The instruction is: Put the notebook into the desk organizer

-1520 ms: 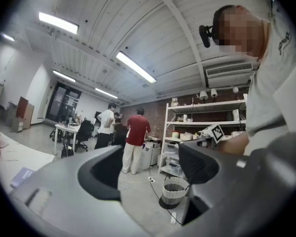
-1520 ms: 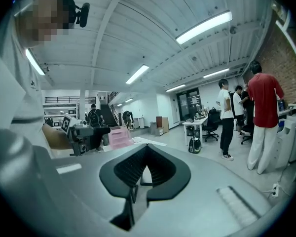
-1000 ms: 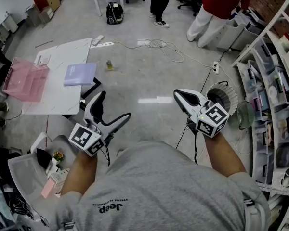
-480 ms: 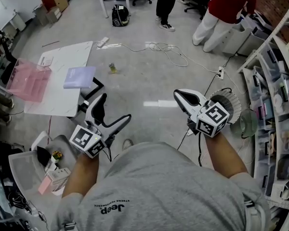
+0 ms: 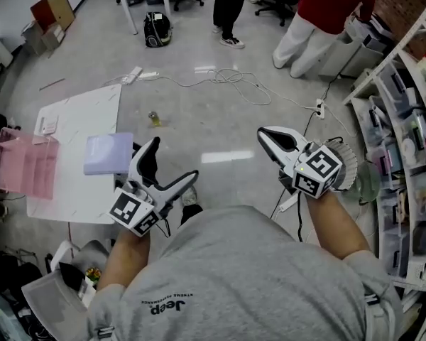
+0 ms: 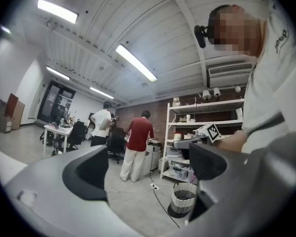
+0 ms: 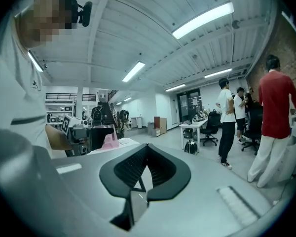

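1. Here, a grey shirt [image 5: 234, 283] is hiding the near floor.
2. The left gripper [image 5: 172, 160] is gaping wide and empty, while the right gripper [image 5: 265, 131] is pinching shut on nothing.
3. The notebook [image 5: 106, 153] is lying on the white table [image 5: 71, 119], beside the pink desk organizer [image 5: 25, 170].
4. Cables [image 5: 227, 77] are trailing across the floor.

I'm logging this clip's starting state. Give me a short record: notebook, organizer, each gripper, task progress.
notebook: lavender, flat on white table
desk organizer: translucent pink, on the same table, left of notebook in the head view, apart from it
left gripper: jaws apart, empty
right gripper: jaws together, empty
task progress: notebook not yet picked up, outside organizer
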